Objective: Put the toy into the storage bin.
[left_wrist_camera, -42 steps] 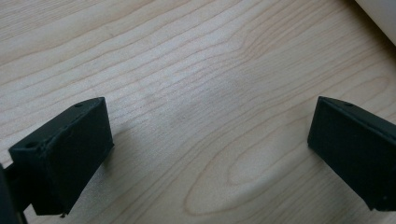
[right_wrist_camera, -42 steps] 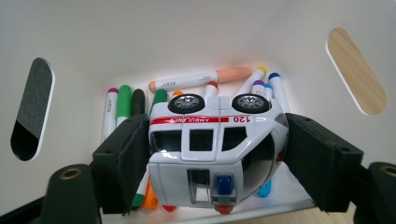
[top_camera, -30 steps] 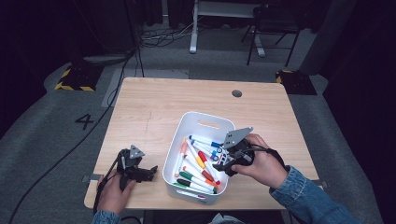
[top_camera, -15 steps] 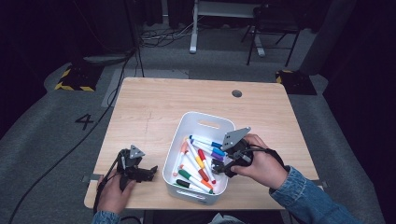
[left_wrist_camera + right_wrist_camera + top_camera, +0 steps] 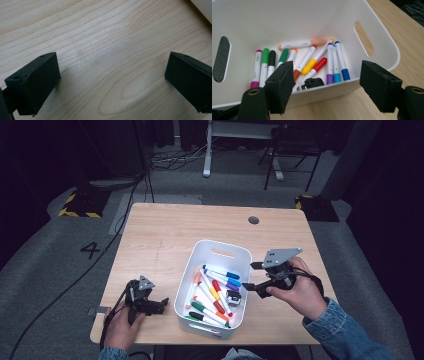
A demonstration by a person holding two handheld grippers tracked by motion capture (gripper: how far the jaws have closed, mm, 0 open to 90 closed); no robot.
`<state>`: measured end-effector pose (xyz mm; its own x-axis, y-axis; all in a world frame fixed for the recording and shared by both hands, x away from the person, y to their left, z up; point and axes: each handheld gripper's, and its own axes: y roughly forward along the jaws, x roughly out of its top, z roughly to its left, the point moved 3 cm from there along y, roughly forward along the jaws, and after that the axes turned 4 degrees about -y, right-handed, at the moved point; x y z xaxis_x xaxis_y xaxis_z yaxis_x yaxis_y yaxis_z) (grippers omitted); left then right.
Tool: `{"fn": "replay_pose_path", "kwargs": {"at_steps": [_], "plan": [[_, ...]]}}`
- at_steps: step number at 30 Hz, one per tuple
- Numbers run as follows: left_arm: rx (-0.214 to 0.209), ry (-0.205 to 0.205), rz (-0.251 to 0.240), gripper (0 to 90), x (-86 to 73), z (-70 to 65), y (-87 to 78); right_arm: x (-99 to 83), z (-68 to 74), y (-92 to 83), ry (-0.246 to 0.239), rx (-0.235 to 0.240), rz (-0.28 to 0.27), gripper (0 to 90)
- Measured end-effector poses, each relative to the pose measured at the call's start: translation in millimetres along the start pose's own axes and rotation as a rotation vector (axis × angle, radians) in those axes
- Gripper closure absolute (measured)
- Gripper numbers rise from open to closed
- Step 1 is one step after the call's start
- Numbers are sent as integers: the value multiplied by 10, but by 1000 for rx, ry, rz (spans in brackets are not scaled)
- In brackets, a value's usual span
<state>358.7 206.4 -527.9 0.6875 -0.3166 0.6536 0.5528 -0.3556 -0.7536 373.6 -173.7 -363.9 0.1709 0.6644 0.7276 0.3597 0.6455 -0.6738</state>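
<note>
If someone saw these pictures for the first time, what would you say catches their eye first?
Most likely the white bin near the front middle of the wooden table, with its jumble of coloured markers and a small black clip among them. Next, the right gripper, jaws open and empty, just outside the bin's right wall. The left gripper sits open on bare wood to the bin's left.

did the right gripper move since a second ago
Yes. In the high view the right gripper has drawn back from over the markers to just outside the white plastic bin's right rim, jaws open and empty.
</note>
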Motion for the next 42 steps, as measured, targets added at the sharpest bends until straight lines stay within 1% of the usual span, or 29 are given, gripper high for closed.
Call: {"fn": "replay_pose_path", "kwargs": {"at_steps": [3, 6, 9, 11, 12, 13, 14, 23, 26, 27, 29, 30, 31, 34, 37, 38, 39, 40, 41, 42], "plan": [[-1, 0, 1, 1, -3, -1, -1, -89, -70, -78, 30, -19, -10, 286], [-6, -3, 4, 1, -6, -6, -2, -190, -131, -138, 67, -32, -8, 288], [-6, -3, 4, 1, -6, -6, -2, -296, -205, -200, 84, -63, -4, 291], [-7, -3, 3, 1, -6, -6, -2, -368, -243, -247, 104, -84, -3, 291], [-7, -3, 3, 1, -6, -6, -2, -399, -252, -262, 121, -84, -8, 291], [-6, -2, 3, 1, -5, -5, -2, -434, -267, -286, 131, -94, 1, 291], [-6, -2, 3, 1, -5, -5, -2, -472, -287, -303, 130, -94, -1, 291], [-7, -3, 4, 1, -6, -6, -2, -796, -426, -457, 214, -158, 31, 290], [-7, -3, 3, 1, -6, -6, -2, -932, -485, -476, 230, -174, 46, 290], [-7, -3, 3, 1, -6, -6, -2, -969, -493, -473, 245, -178, 46, 290], [-7, -3, 3, 1, -6, -6, -2, -1039, -511, -473, 251, -177, 53, 289], [-7, -3, 4, 1, -6, -6, -2, -1070, -507, -468, 269, -178, 52, 289], [-7, -3, 3, 1, -6, -6, -2, -1117, -516, -469, 267, -177, 56, 289], [-7, -3, 3, 1, -6, -6, -2, -1211, -523, -465, 292, -180, 58, 289], [-7, -3, 3, 1, -6, -6, -2, -1282, -538, -462, 296, -186, 61, 288], [-7, -3, 4, 1, -6, -6, -2, -1321, -537, -453, 315, -191, 59, 287], [-7, -3, 4, 1, -6, -6, -3, -1389, -546, -447, 319, -196, 64, 286], [-7, -3, 4, 1, -6, -6, -3, -1389, -546, -447, 319, -196, 64, 286], [-7, -3, 3, 1, -6, -6, -2, -1411, -543, -444, 335, -198, 63, 285], [-7, -3, 3, 1, -6, -6, -2, -1470, -554, -444, 334, -200, 66, 283]]}}
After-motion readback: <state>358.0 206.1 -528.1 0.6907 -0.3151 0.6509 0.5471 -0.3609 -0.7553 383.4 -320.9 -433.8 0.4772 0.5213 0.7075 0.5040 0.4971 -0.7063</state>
